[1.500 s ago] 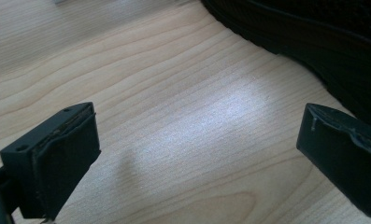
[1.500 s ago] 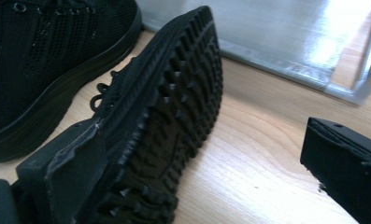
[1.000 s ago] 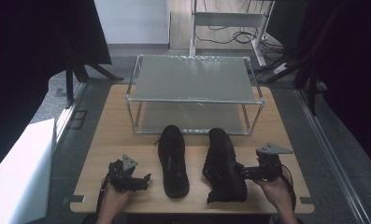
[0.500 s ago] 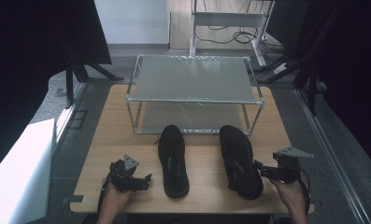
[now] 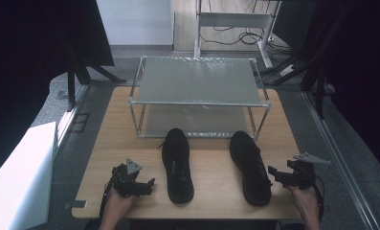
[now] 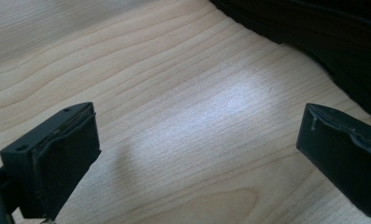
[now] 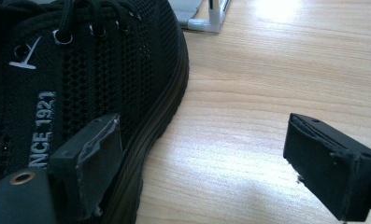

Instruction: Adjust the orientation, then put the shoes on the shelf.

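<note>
Two black lace-up shoes lie side by side on the wooden table, toes toward me. The left shoe is just right of my left gripper, which rests open over bare wood; the shoe's sole crosses the upper right of the left gripper view. The right shoe lies just left of my right gripper. Its jaws have just closed in a little but stand open, with bare wood between them. The shoe's mesh side lies by the left jaw, not pinched.
A two-tier metal rack with pale shelves stands at the back of the table, just beyond the shoes' heels; one of its legs appears in the right gripper view. A white box sits off the table's left side. Bare wood lies between the shoes.
The right shoe slid to the right, away from the left shoe, with my right gripper on it. The gripper then let go and drew back to the right. My left gripper stayed put.
</note>
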`<state>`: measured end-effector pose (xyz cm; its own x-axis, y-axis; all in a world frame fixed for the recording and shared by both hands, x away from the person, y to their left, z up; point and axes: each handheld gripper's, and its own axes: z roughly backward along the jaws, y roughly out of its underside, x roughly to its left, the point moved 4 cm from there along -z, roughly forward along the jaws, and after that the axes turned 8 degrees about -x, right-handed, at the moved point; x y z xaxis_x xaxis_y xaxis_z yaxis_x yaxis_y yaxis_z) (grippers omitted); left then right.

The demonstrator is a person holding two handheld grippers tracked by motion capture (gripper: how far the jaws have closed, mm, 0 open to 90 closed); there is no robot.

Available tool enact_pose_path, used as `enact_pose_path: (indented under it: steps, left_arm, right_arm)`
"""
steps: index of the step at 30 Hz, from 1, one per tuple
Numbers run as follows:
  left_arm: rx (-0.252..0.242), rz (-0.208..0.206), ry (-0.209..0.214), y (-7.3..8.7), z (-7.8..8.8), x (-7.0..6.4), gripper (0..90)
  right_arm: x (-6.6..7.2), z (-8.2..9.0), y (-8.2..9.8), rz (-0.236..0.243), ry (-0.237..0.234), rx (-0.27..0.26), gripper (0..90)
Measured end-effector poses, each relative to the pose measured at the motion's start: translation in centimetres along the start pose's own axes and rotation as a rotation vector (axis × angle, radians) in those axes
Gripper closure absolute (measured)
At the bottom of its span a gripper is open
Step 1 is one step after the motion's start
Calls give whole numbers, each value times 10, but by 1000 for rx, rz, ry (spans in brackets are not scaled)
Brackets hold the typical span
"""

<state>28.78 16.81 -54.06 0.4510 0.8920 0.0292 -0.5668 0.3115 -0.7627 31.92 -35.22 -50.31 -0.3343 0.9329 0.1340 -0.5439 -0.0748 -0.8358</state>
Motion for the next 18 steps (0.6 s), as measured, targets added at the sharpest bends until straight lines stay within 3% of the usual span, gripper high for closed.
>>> enact_pose_path:
  steps: [8,18]
  left_arm:
    - [-16,32,-8,-3,4,1,0]
    - [-88,77,4,-18,10,-7,14]
  right_arm:
    - [3,5,-3,-13,-35,-33,114]
    - [13,12,-11,-75,-123,-72,81]
